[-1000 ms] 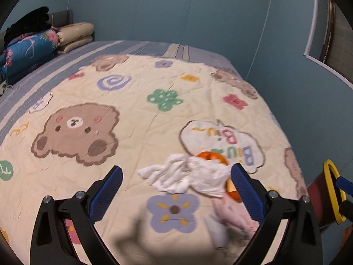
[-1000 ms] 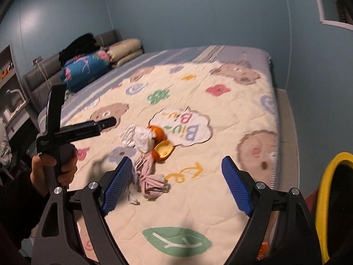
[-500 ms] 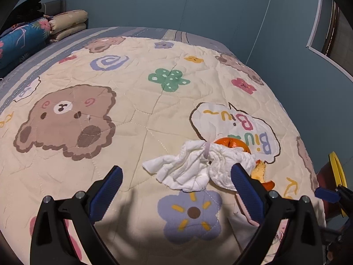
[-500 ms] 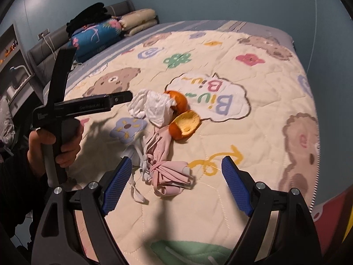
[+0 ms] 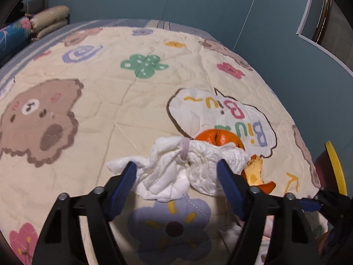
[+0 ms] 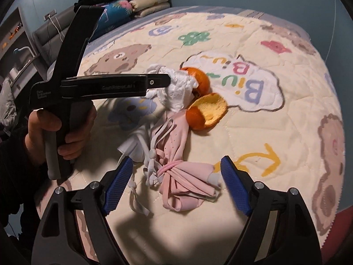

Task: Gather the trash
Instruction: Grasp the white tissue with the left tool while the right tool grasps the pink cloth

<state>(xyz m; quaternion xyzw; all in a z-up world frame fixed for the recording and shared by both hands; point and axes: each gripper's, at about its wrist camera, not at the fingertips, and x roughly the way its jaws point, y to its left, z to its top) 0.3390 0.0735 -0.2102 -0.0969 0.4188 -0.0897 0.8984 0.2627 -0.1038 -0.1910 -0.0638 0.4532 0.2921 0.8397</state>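
A crumpled white tissue (image 5: 183, 167) lies on the cartoon quilt (image 5: 110, 101), with orange peel (image 5: 218, 138) behind it and another peel piece (image 5: 256, 172) to its right. My left gripper (image 5: 176, 172) is open, its blue pads on either side of the tissue. In the right wrist view the tissue (image 6: 178, 88), two peel pieces (image 6: 206, 112) and a pink face mask (image 6: 183, 176) with white straps lie in a cluster. My right gripper (image 6: 176, 172) is open, its pads flanking the pink mask. The left gripper (image 6: 163, 80) reaches the tissue there.
A yellow-rimmed bin (image 5: 335, 167) stands off the bed's right edge. Pillows and folded bedding (image 6: 141, 2) lie at the head of the bed. A white mask (image 6: 134, 148) lies beside the pink one. Blue walls surround the bed.
Both grippers have moved forward and down toward the trash. The left now straddles the tissue; the right now straddles the pink mask. Both jaws stay open.
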